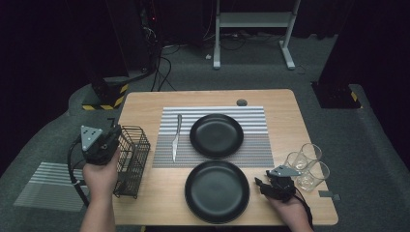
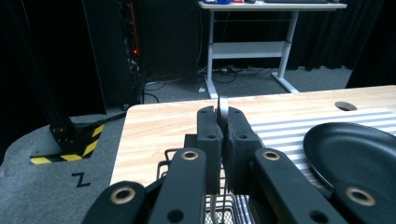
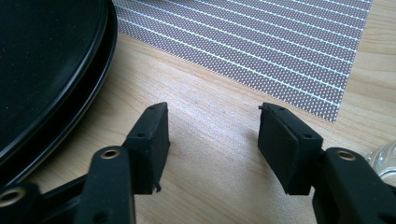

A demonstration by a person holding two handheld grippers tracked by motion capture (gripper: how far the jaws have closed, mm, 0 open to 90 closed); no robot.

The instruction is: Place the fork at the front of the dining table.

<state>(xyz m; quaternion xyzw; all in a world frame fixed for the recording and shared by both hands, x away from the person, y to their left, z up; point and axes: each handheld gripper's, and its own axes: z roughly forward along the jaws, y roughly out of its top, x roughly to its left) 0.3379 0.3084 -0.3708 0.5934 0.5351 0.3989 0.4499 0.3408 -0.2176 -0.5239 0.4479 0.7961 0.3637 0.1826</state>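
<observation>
I'm holding my left gripper [image 2: 223,122] over the wire basket [image 1: 132,159] at the tabletop's [image 1: 145,104] left edge, and its jaws are clamped on a thin piece of metal cutlery [image 2: 222,106], held upright, long axis vertical, tip poking up between the pads. That grasp is showing in the left gripper view; from the high view the grey plate and my hand [image 1: 100,175] are covering it, so I cannot tell which utensil it is. The left gripper view is also giving me basket wire just below the jaws and the far plate's rim at right. My right gripper [image 3: 212,140] is resting low at the tabletop's near right, jaws spread wide, nothing between them but bare wood. Its own view is showing the near black plate [image 3: 51,60] close on one side, the corner of the striped placemat [image 3: 280,42] ahead, and a sliver of glass at the edge. From above I'm seeing a knife [image 1: 176,137] lying on the placemat, pointing away from me, just left of the far black plate [image 1: 216,135], and three glass tumblers [image 1: 307,164] clustered just beyond my right hand [image 1: 290,205].
</observation>
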